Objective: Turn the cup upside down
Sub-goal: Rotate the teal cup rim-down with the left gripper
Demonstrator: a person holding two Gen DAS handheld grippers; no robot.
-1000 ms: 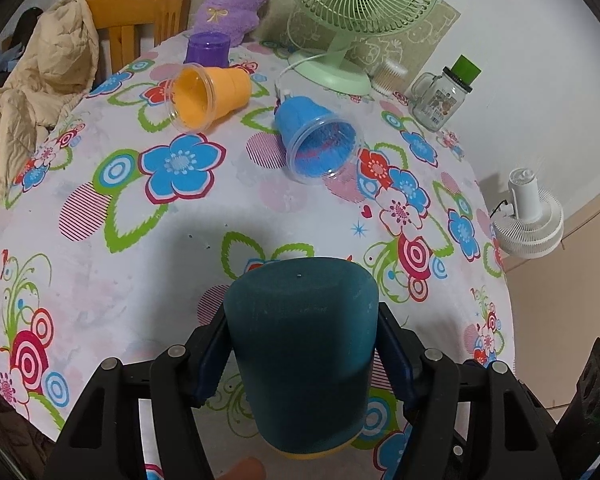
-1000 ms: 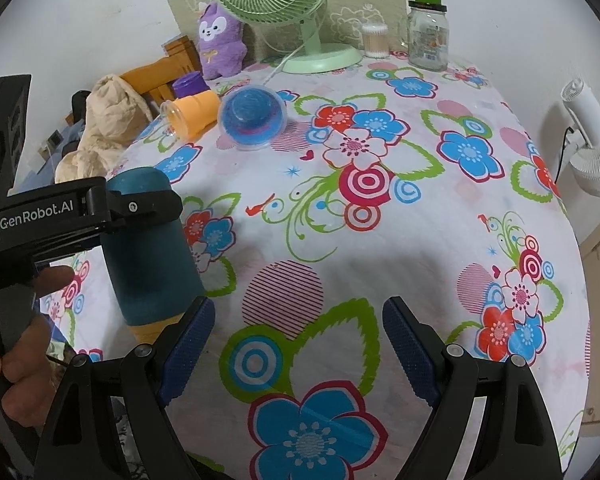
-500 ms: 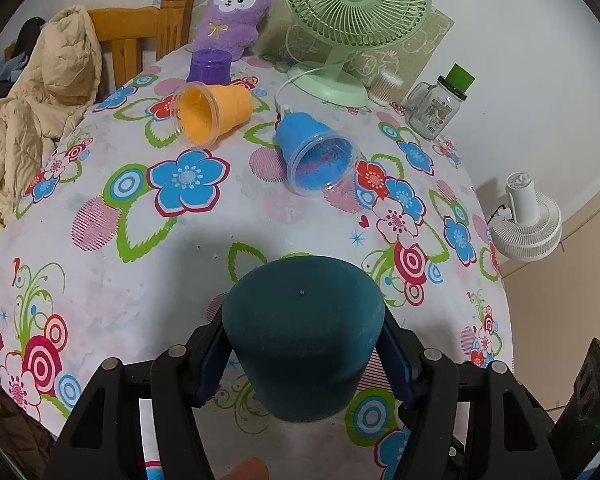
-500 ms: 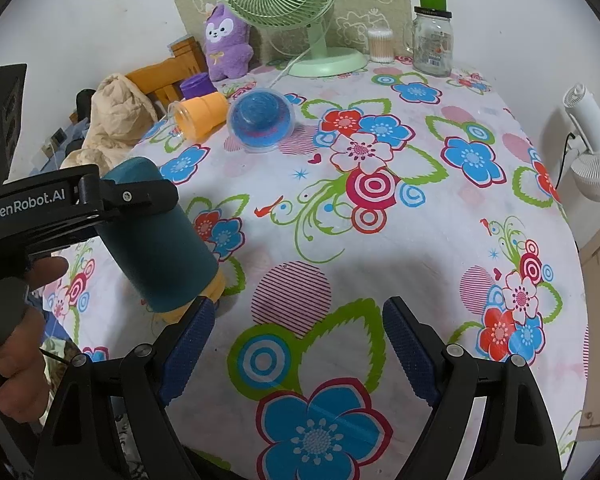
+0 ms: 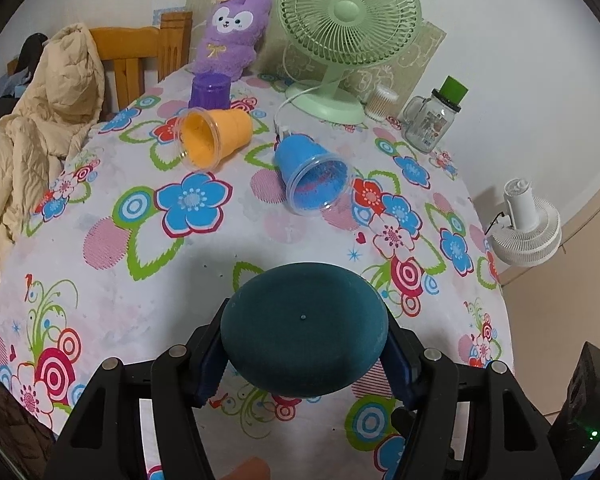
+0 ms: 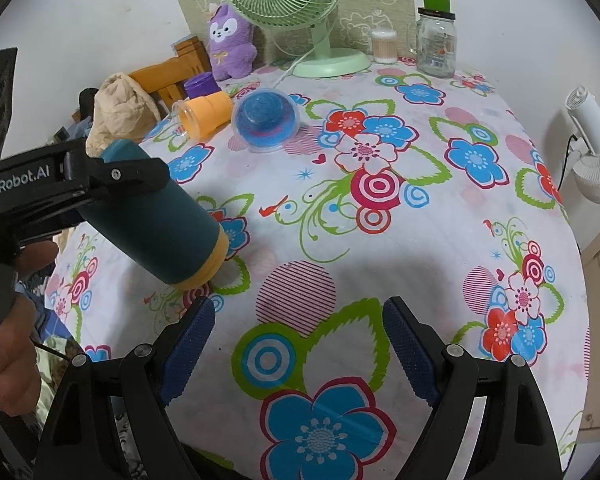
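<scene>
My left gripper (image 5: 305, 364) is shut on a dark teal cup (image 5: 304, 334); its flat base faces the camera. In the right wrist view the same teal cup (image 6: 156, 220) is held tilted above the table's left side, with its orange-rimmed mouth pointing down and to the right, close to the cloth. My right gripper (image 6: 296, 344) is open and empty above the near part of the table. An orange cup (image 5: 216, 138) and a blue cup (image 5: 312, 180) lie on their sides further back.
A floral tablecloth (image 5: 112, 208) covers the table. At the back stand a purple cup (image 5: 210, 90), a green desk fan (image 5: 340, 32), a purple plush toy (image 5: 232, 28), a glass jar (image 5: 430, 122) and a cotton-swab box (image 6: 384, 46). A wooden chair with a beige coat (image 5: 32, 132) is left; a white fan (image 5: 528, 224) is right.
The left gripper has tipped the teal cup from nearly upright, base up, to tilted, so its base now faces the left camera. The right gripper has stayed open and still.
</scene>
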